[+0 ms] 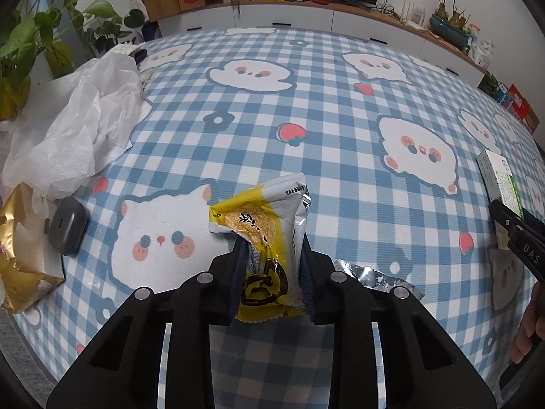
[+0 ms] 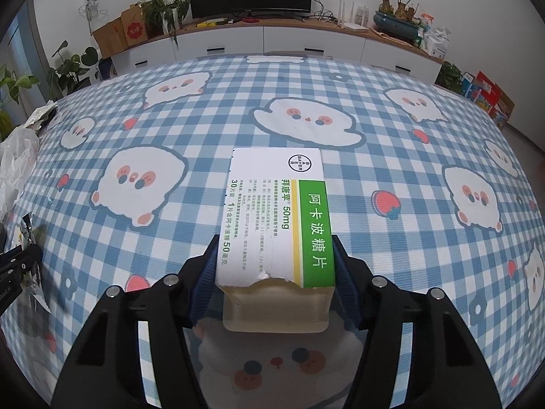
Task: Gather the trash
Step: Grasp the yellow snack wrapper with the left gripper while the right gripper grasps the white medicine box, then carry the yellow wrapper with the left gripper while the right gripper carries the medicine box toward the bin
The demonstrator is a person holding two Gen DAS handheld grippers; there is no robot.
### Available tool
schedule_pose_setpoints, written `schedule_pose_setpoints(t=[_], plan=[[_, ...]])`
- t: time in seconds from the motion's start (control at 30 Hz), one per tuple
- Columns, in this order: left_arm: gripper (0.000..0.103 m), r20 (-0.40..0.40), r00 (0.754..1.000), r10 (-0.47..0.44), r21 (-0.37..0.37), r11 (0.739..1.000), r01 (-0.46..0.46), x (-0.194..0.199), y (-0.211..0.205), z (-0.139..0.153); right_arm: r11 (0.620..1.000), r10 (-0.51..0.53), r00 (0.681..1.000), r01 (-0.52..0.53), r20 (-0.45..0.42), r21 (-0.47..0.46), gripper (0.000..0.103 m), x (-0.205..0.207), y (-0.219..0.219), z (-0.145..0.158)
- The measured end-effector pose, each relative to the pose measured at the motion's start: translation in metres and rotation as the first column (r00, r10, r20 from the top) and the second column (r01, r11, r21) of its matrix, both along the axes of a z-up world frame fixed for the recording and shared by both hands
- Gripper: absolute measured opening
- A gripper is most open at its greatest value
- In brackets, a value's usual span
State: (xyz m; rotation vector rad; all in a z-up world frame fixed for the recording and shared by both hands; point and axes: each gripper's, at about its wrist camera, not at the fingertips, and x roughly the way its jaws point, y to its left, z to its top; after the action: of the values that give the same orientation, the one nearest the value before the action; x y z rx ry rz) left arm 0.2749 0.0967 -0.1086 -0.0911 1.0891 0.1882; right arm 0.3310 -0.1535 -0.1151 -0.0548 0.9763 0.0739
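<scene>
Yellow snack wrapper point(image 1: 262, 231) in L jaws | R jaws clamp medicine box point(image 2: 276, 218) (end torn open)

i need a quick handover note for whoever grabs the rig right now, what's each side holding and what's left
Left tongs: shut on the yellow snack wrapper, lifted off the tablecloth.
Right tongs: shut on the white and green medicine box, torn open at the near end.
White plastic bag lies crumpled at the left side of the table.
Not yet collected: gold wrapper at the left edge and a silver foil scrap just right of the left tongs.
A grey case sits by the bag; unclear whether it is trash.
</scene>
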Motion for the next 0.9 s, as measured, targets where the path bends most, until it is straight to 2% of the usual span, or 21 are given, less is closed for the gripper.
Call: schedule_pose_setpoints(t=[0.43,0.9], plan=[[0.026,0.032,0.999,-0.010,0.018,1.000,0.009,-0.010,-0.007,0.008,1.000,0.020,1.000,-0.020,0.010,0.006,0.058,-0.012,0.006,0.008],[0.026,0.085,0.996,-0.041,0.025,0.999,0.039,-0.033,-0.028,0.038,1.000,0.015,0.999,-0.016,0.049,0.024,0.058,-0.041,0.000,0.042]])
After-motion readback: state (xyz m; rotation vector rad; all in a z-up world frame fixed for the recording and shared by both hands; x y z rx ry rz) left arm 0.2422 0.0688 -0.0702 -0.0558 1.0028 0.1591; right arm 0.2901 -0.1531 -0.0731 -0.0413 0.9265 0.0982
